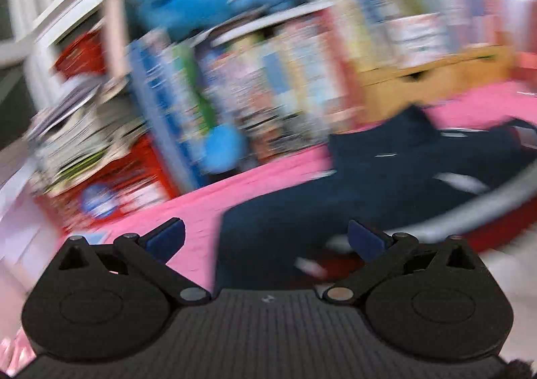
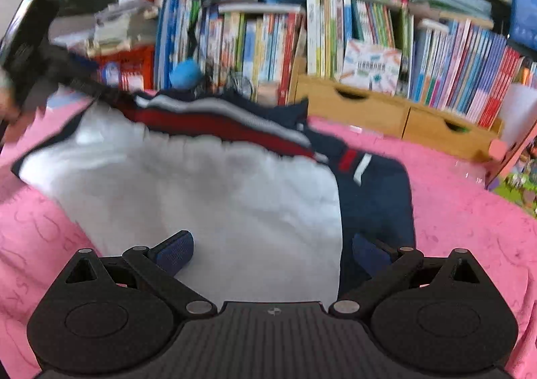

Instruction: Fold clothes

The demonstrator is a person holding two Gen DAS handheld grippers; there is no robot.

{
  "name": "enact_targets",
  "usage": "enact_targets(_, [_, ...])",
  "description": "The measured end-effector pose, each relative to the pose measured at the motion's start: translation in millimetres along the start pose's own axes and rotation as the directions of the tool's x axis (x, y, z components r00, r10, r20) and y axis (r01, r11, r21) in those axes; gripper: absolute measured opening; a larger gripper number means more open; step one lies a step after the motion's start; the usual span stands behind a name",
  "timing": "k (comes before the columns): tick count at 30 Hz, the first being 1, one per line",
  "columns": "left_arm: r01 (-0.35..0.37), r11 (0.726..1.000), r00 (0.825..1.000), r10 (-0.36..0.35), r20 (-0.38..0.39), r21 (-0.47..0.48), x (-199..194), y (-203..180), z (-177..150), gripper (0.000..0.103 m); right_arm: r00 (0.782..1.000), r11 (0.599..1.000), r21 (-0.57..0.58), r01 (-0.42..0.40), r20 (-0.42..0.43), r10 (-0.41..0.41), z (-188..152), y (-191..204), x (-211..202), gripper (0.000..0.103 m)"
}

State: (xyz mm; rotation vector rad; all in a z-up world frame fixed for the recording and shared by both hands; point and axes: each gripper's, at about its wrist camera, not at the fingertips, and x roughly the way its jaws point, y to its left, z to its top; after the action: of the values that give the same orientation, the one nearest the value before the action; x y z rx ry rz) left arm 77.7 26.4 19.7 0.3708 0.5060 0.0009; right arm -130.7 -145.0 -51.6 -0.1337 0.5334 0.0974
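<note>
Garment (image 2: 208, 198) amid pink cloth (image 2: 463, 211), both grippers (image 1: 266, 239) (image 2: 272, 253) spread wide

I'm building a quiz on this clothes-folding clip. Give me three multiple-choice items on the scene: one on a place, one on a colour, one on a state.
1. Where does the garment lie?
A. On the pink cloth in front of the bookshelf
B. Inside a wooden drawer
C. On a bare tiled floor

2. What colour is the broad panel of the garment nearest the right gripper?
A. Yellow
B. White
C. Green

3. How do the left gripper jaws stand?
A. Shut on a book
B. Shut on a plush toy
C. Open, holding nothing

Answers:
1. A: the pink cloth spreads under the garment, with the bookshelf behind it.
2. B: the panel between the fingers is white, edged with navy and red stripes.
3. C: both blue pads sit wide apart with only cloth seen beyond.
</note>
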Motion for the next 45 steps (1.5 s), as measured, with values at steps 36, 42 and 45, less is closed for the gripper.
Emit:
enact_targets(36, [0.481, 0.854, 0.874, -0.485, 0.028, -0.198, -7, -22, -9, 0.103, 0.991, 0.994, 0.106, 0.0, -0.135, 0.015, 1, -16, 21, 0.103])
enact_targets(42, [0.194, 0.975, 0.977, -0.202, -0.067, -0.105, -23, 38, -77, 0.103, 0.99, 0.995, 0.099, 0.011, -0.141, 0.003, 1, -14, 23, 0.103])
enact_targets(45, [0.003, 0.995, 0.991, -0.015, -0.131, -0.095, -23, 62, -103, 0.103, 0.99, 0.994, 0.107, 0.011, -0.143, 0.004, 1, -15, 23, 0.103])
